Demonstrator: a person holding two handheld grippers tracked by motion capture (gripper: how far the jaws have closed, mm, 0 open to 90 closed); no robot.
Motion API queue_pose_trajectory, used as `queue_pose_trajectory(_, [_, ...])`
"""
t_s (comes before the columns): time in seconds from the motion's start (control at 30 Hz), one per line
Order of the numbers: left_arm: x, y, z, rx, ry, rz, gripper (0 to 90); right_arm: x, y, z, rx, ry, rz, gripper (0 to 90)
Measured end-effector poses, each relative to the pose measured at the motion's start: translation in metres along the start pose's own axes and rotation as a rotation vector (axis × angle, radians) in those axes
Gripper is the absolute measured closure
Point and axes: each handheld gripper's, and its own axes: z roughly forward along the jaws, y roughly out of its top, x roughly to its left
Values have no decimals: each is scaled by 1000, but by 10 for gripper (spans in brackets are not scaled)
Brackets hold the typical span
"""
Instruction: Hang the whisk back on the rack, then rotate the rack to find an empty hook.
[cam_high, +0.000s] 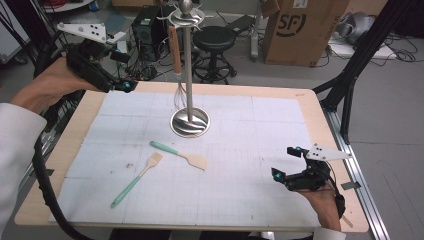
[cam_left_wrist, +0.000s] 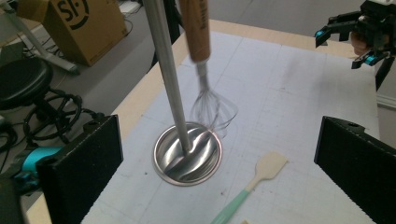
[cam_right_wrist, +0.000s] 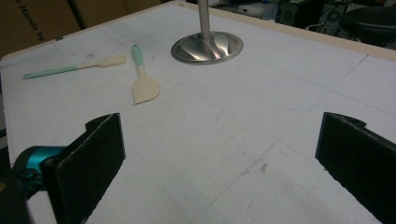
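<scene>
The left claw (cam_high: 131, 86) stands wide open and empty just beside the whisk (cam_high: 176, 60), which hangs from the stand (cam_high: 189, 65) on the table (cam_high: 320, 125). A brush from a jaw could, I judge, swing the whisk off its hook. The right claw (cam_high: 286, 162) rests open, empty, well apart. The left gripper view shows the whisk's wires just above the stand's base — the high view hides that gap; it alone shows the hook.

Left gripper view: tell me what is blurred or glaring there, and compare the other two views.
Left gripper view: the whisk is smeared, its wires ghosted, and the stand base throws bright streaks. Right gripper view: the near jaws are soft, the two spatulas sharp enough. High view: even light, weak shadows, slight softness overall.
</scene>
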Motion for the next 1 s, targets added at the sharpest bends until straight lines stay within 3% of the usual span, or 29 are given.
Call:
queue_pose_trajectory(0.17, [-6,0,-7,-17,22,2,17,1,-2,-2,4,2,4,0])
queue_pose_trajectory(0.27, [-10,5,-13,-25,19,18,17,2,-3,-2,6,2,2,0])
queue_pose_trajectory(0.47, [-15,17,-21,-42,27,11,35,1,-4,-4,7,-1,9,0])
queue_pose_trajectory(0.73, [-21,39,-27,-36,-21,43,281,1,-3,-4,6,-2,11,0])
queue_pose_trajectory(0.8, [-23,45,-27,-31,-36,67,348,0,-3,-3,7,-2,8,0])
queue_pose_trajectory(1.0, [-29,62,-25,-28,-34,99,538,1,-3,-1,11,2,6,0])
